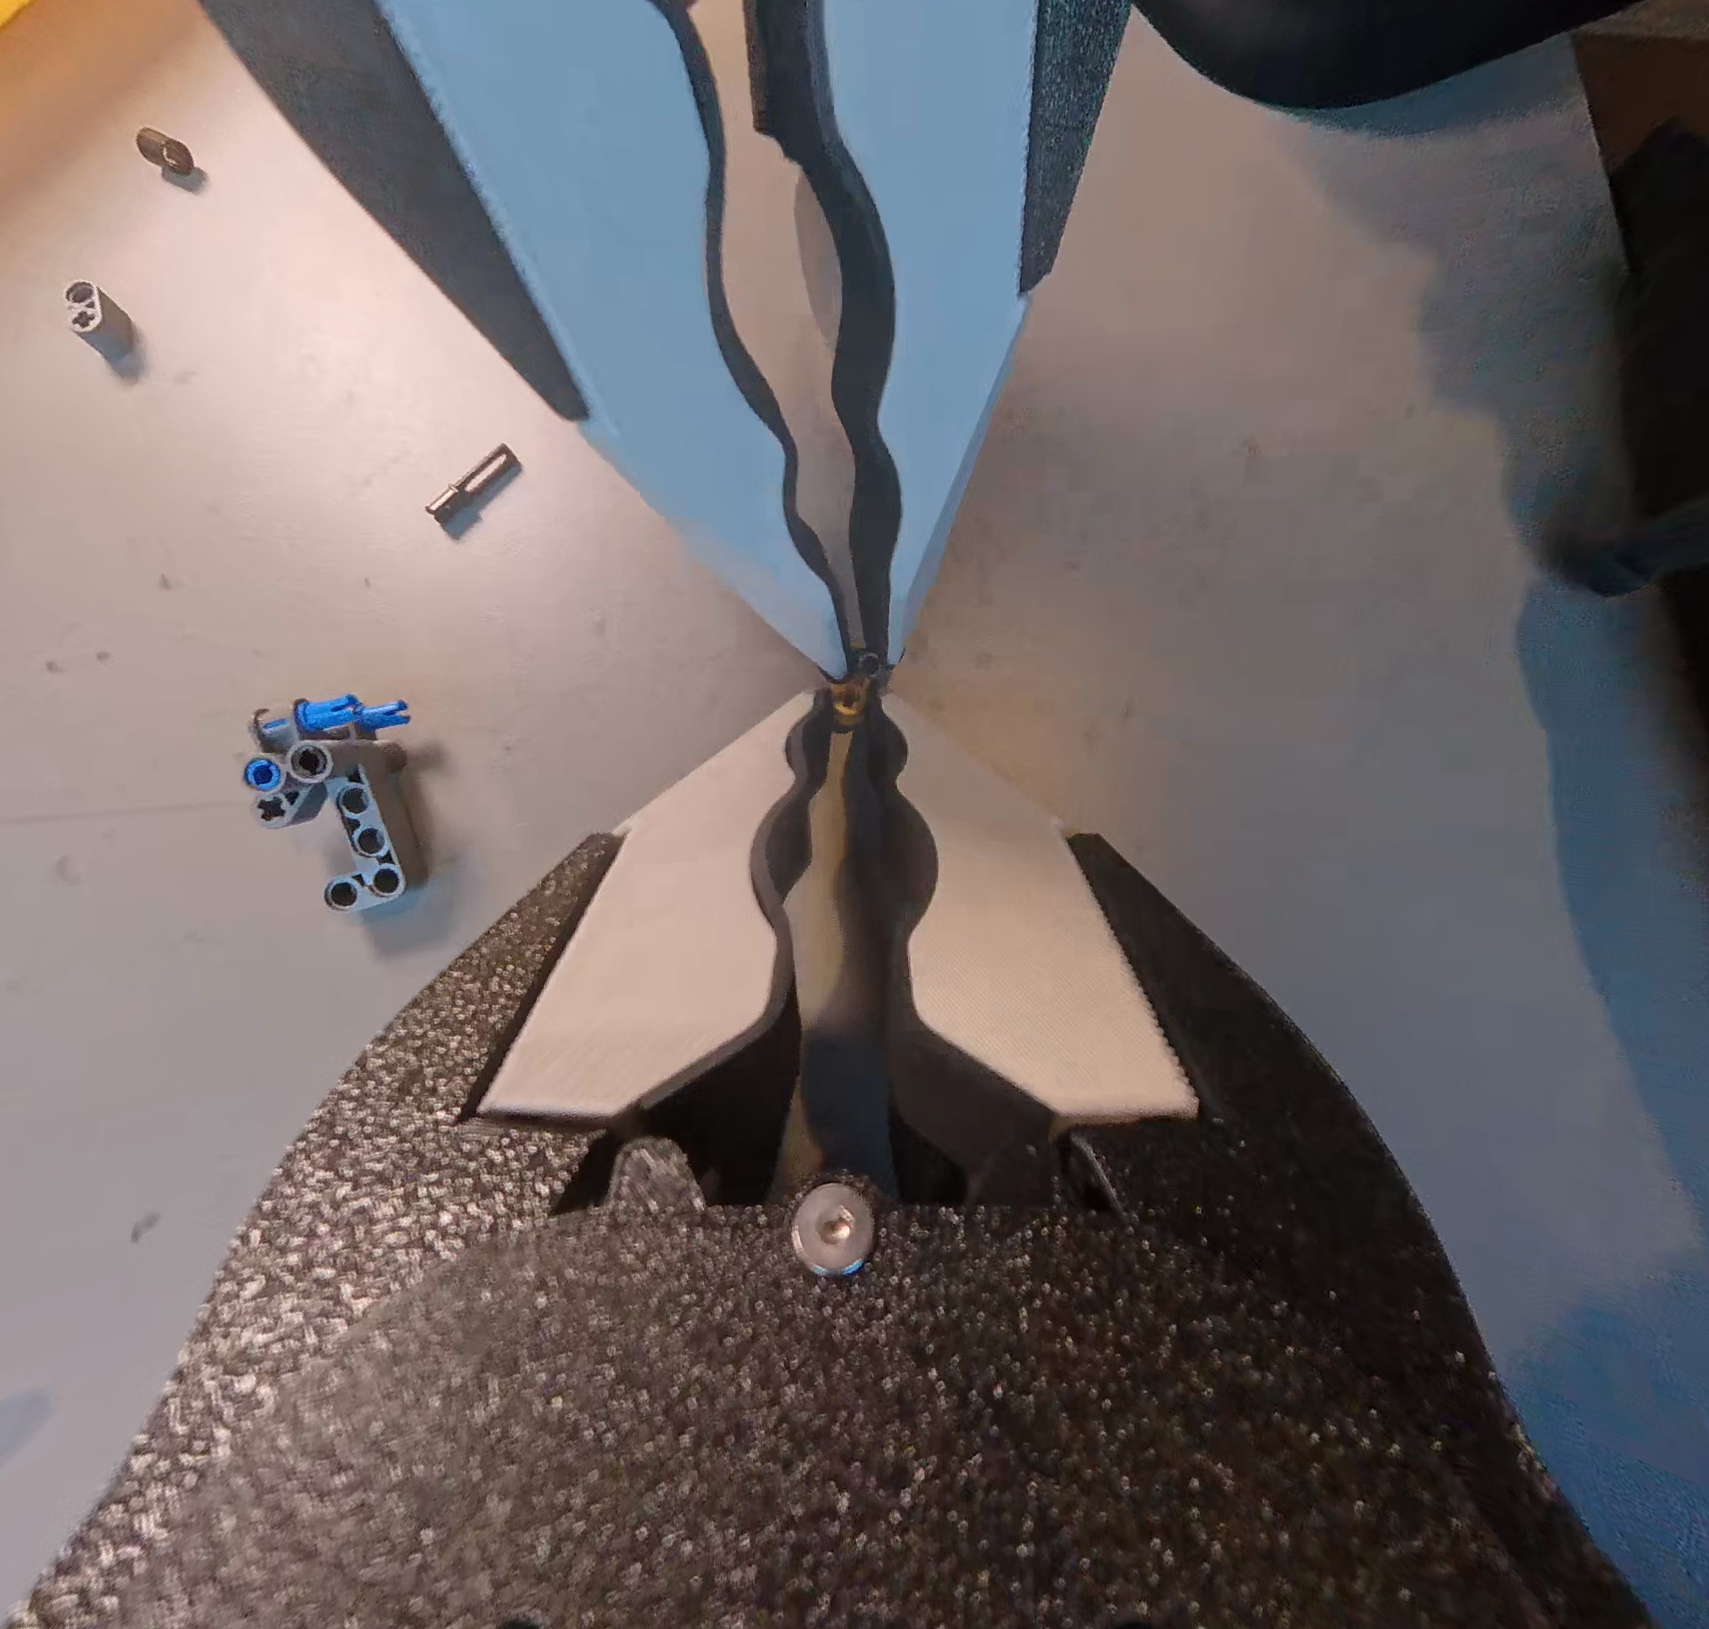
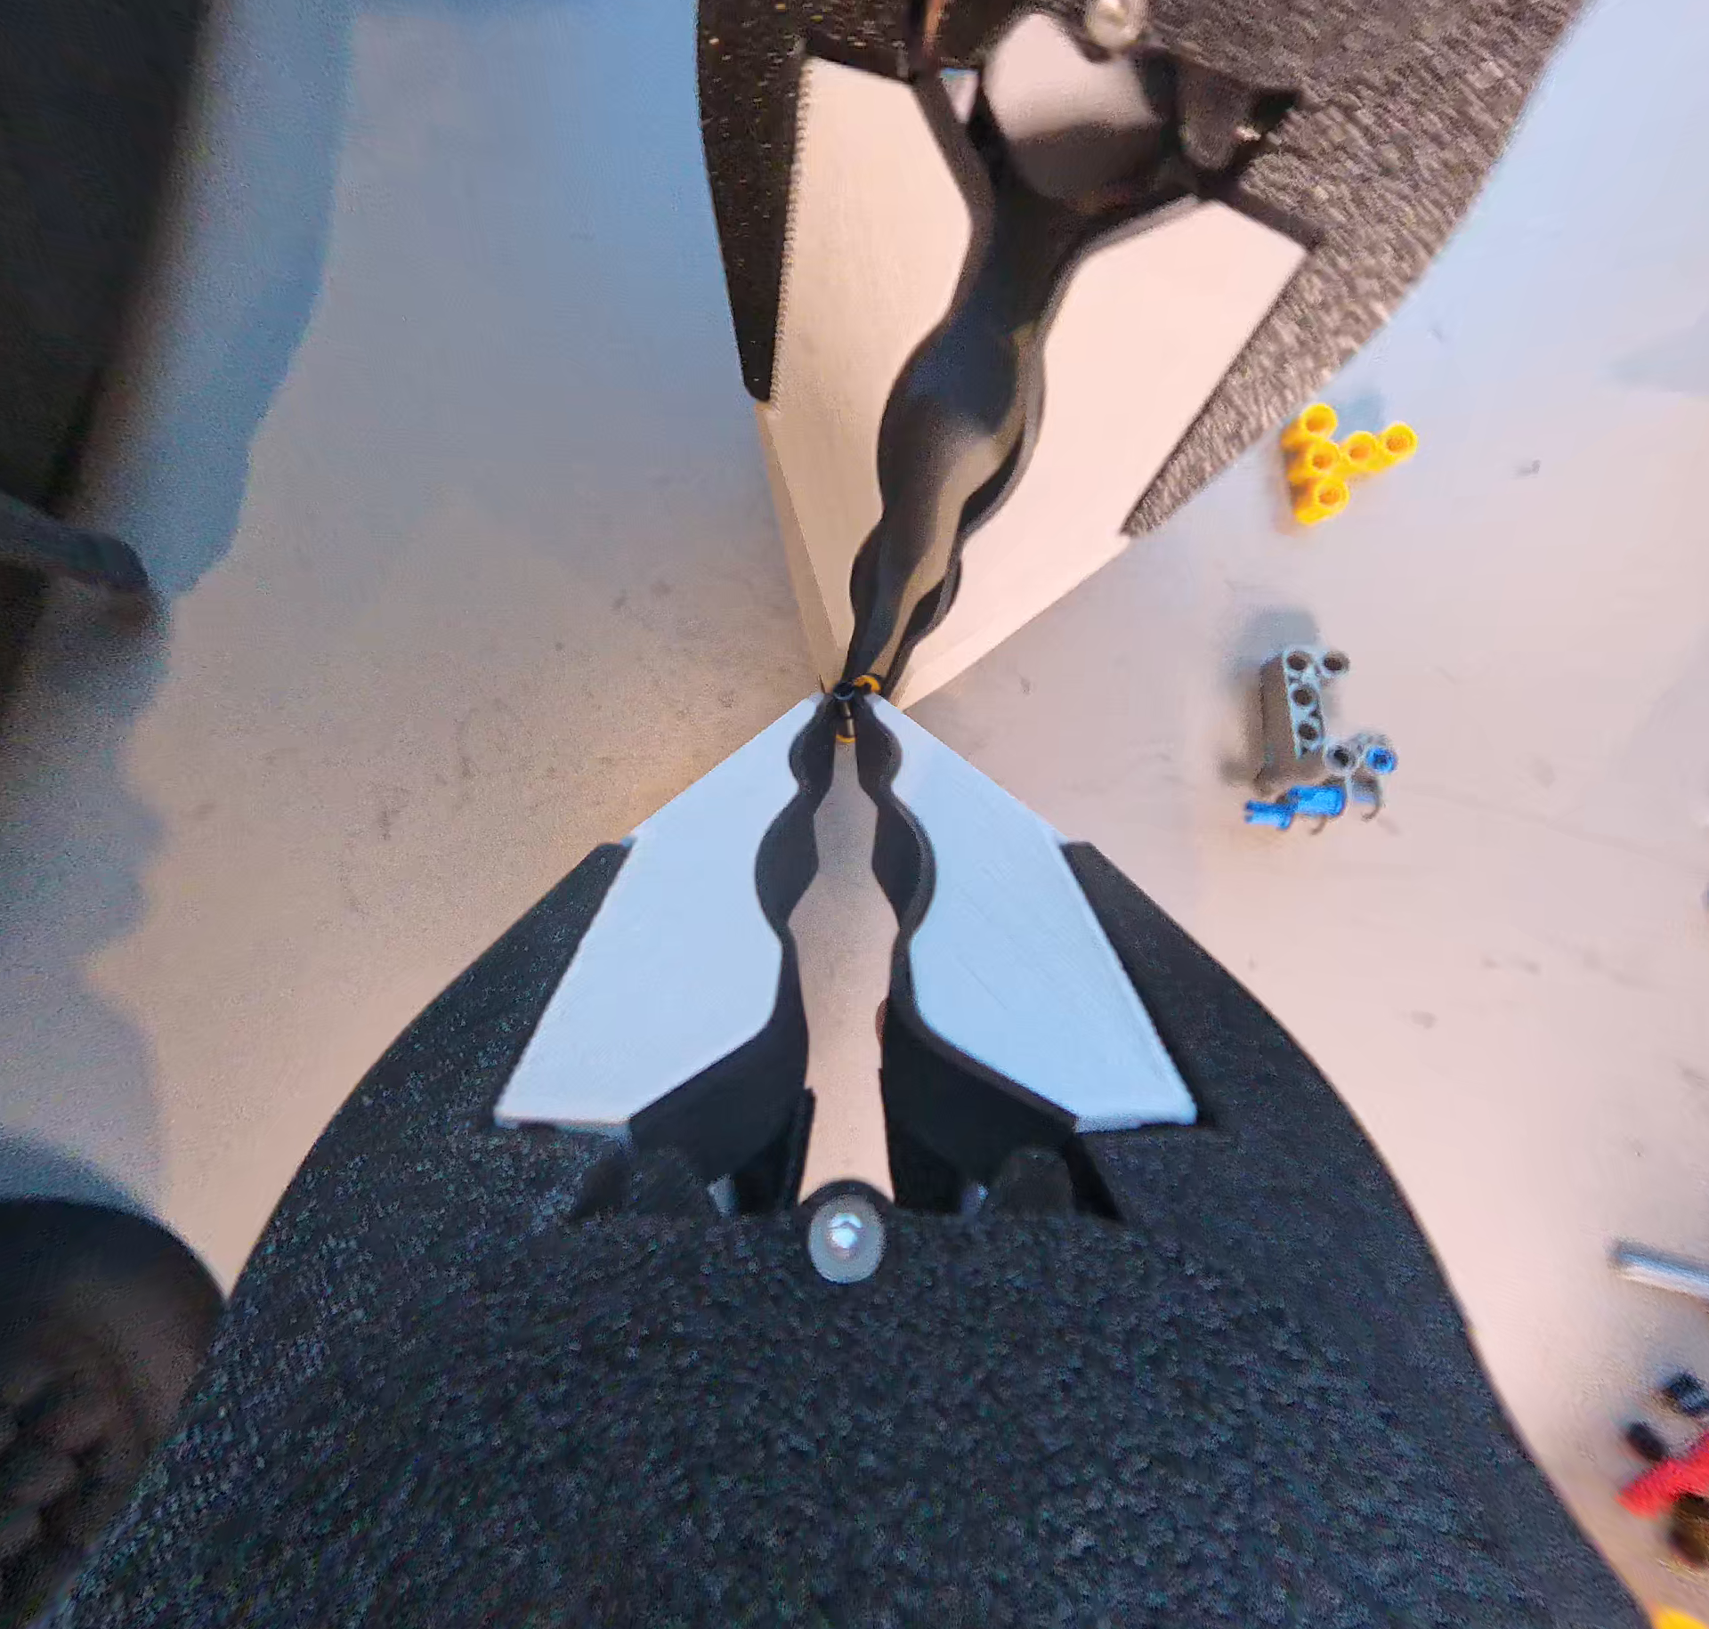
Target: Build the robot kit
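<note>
Both grippers are nose to nose, each pinching one end of the same tiny thing: the left gripper (image 1: 849, 701) is clenched on the tan end of a small pin (image 1: 846, 695), and the right gripper (image 2: 843, 713) is clamped on its black end, right at the tips. It looks like hard plastic, weightless, stiff and slick (my guess: easy to pop out sideways), so gripping square at the very tips seems right. Further out on the pale grey table (image 1: 1202, 567) sit a grey beam assembly with blue pins (image 1: 347, 808), a loose black pin (image 1: 472, 481), two small connectors, and a yellow beam (image 2: 1341, 461).
</note>
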`<state>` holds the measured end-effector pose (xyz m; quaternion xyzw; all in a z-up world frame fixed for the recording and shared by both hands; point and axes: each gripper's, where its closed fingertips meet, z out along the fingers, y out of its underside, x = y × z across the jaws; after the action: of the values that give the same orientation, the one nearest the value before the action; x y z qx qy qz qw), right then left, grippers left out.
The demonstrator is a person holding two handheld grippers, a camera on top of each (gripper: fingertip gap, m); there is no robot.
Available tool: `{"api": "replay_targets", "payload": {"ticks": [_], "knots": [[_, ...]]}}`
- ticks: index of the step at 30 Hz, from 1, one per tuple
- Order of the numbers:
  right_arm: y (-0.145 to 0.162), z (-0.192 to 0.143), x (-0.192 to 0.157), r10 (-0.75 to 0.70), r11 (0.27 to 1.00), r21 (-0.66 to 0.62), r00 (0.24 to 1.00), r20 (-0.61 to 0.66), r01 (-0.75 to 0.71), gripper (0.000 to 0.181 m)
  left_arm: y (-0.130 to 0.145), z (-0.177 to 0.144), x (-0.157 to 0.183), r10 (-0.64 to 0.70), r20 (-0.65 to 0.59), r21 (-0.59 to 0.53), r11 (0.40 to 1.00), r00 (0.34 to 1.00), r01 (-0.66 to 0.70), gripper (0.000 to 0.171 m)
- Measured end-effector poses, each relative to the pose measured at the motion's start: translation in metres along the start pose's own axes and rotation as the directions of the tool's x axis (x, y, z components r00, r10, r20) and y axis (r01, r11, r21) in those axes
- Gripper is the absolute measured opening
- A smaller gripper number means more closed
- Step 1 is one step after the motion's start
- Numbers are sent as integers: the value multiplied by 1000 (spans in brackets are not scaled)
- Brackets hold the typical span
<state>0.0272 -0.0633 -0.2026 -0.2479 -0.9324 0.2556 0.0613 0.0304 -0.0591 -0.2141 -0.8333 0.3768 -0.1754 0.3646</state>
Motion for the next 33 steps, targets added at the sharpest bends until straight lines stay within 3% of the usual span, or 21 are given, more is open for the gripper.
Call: {"api": "replay_targets", "payload": {"ticks": [7,16,27,33], "knots": [[2,-2,1,270,944,201,963,-21,-261,4,0,1,0,-29,5,0,1000,1000,29,6],[4,-4,2,447,843,331,895,6,-423,4,-1,1,0,-107,35,3,994,994,107,6],[4,-4,2,445,845,351,895,-44,-403,3,-1,1,0,-137,50,-1,991,989,137,6],[3,-2,5,376,891,349,903,-208,-290,3,-1,1,0,-143,59,-2,990,988,143,6]]}}
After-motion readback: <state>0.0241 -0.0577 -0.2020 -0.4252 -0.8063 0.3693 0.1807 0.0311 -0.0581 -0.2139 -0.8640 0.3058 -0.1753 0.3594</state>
